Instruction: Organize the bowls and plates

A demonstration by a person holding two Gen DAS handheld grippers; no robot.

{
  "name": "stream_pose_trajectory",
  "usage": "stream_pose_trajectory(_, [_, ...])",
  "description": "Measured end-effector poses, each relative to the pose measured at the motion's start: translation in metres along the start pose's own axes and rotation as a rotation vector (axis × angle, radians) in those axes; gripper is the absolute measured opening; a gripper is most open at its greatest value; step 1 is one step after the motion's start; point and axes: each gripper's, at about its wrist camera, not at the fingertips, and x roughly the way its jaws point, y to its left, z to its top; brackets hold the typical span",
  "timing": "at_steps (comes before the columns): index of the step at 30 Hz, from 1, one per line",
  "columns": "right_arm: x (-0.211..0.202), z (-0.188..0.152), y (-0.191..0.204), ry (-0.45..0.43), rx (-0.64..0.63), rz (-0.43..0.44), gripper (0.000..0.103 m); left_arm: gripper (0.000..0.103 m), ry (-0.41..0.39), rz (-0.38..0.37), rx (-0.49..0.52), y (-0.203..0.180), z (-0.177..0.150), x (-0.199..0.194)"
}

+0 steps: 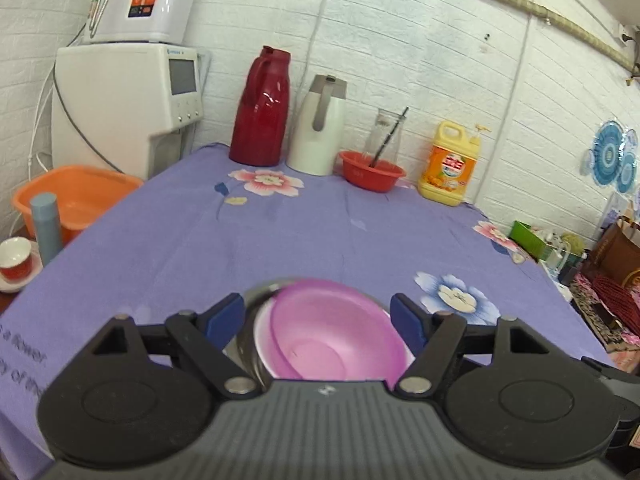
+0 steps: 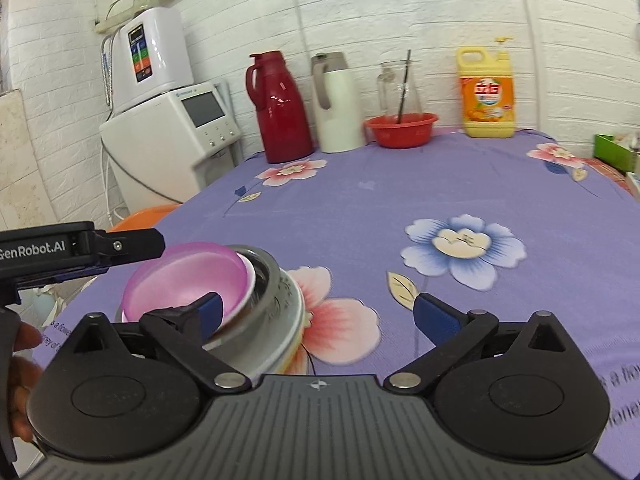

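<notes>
Translucent glossy pink plastic bowl (image 1: 328,332), shiny metal bowl (image 2: 272,300) beneath, matt floral cloth tablecloth (image 1: 280,232)

Along the back of your desk (image 2: 360,208), under its purple flowered cloth, a dark red thermos jug (image 2: 282,108) stands just beside a white jug (image 2: 336,104) with a grey handle. Right of them you see a glass carafe (image 2: 398,88) behind a red basin (image 2: 401,128) holding a dark stick, then a yellow detergent bottle (image 2: 486,92). Off the desk's left edge sit a white water dispenser (image 1: 120,108), an orange tub (image 1: 76,200) and a small red-and-white cup (image 1: 15,258).
</notes>
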Motion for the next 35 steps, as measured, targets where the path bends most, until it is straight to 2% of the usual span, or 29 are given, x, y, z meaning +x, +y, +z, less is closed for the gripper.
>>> stream_pose_trajectory(4, [-0.027, -0.023, -0.005, -0.044, 0.016, -0.047, 0.103, 0.073, 0.023, -0.053, 0.002, -0.014, -0.028, -0.022])
stream_pose_trajectory(8, [-0.048, -0.043, -0.007, -0.067, 0.029, -0.119, 0.103, 0.074, -0.013, 0.006, 0.080, -0.034, -0.058, -0.044])
stream_pose_trajectory(17, [-0.108, -0.075, -0.012, -0.180, 0.040, -0.247, 0.103, 0.074, -0.057, -0.007, 0.168, -0.056, -0.096, -0.091])
stream_pose_trajectory(23, [-0.107, -0.084, -0.011, -0.135, -0.004, -0.250, 0.103, 0.074, -0.049, 0.067, 0.186, -0.063, -0.099, -0.084])
stream_pose_trajectory(30, [-0.107, -0.091, -0.006, -0.131, -0.040, -0.237, 0.103, 0.074, -0.064, 0.134, 0.178, -0.055, -0.106, -0.078])
stream_pose_trajectory(35, [-0.107, -0.092, -0.002, -0.130, -0.040, -0.233, 0.103, 0.074, -0.048, 0.103, 0.159, -0.050, -0.109, -0.080])
